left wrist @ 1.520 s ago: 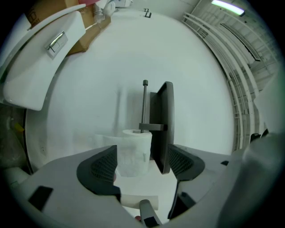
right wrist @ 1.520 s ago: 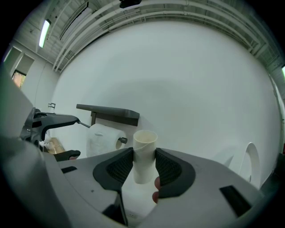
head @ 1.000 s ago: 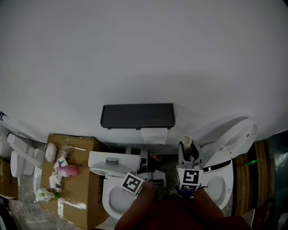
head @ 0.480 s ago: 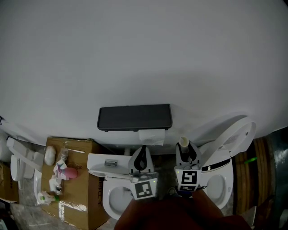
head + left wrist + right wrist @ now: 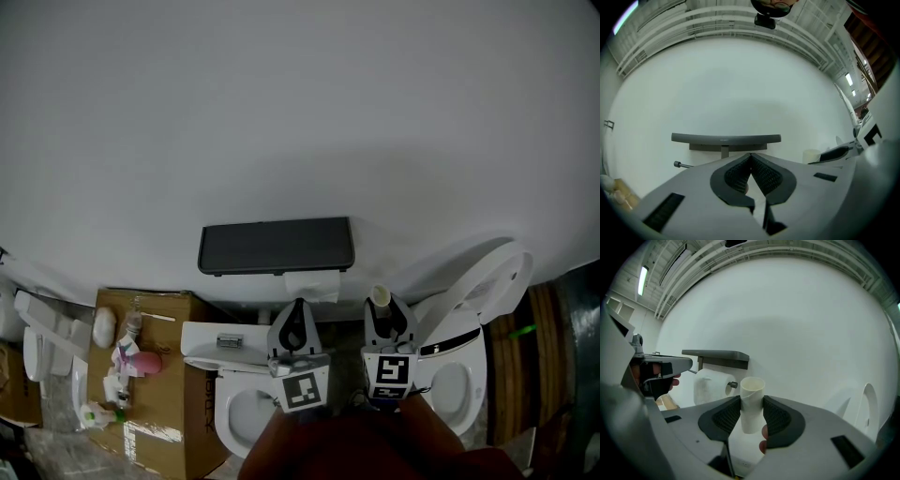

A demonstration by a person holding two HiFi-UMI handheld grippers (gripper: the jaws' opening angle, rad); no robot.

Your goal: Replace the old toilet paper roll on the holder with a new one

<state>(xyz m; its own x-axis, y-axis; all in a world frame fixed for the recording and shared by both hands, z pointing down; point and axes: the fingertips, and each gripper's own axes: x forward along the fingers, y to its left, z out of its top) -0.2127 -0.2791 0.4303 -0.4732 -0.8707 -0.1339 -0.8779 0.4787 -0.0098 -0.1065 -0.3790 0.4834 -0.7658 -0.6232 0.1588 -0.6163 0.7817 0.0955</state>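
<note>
Roll (image 5: 711,386): one, white, hung on the rod of the holder (image 5: 716,354) under its dark shelf, on the wall. Since a second ago the left gripper (image 5: 750,157) has risen and rolled, so its marker cube now faces up and its jaws point at the holder. The right gripper (image 5: 387,317) has kept its place. The left jaws are closed tip to tip with nothing between them. The right jaws are clamped on one bare cardboard tube (image 5: 751,404), upright and apart from the roll. Below stand two toilets: the left toilet (image 5: 228,419) and the right toilet (image 5: 461,392), lid raised. One cardboard box (image 5: 164,412) carries small items. Print on the shelf's front edge is too small to read.
</note>
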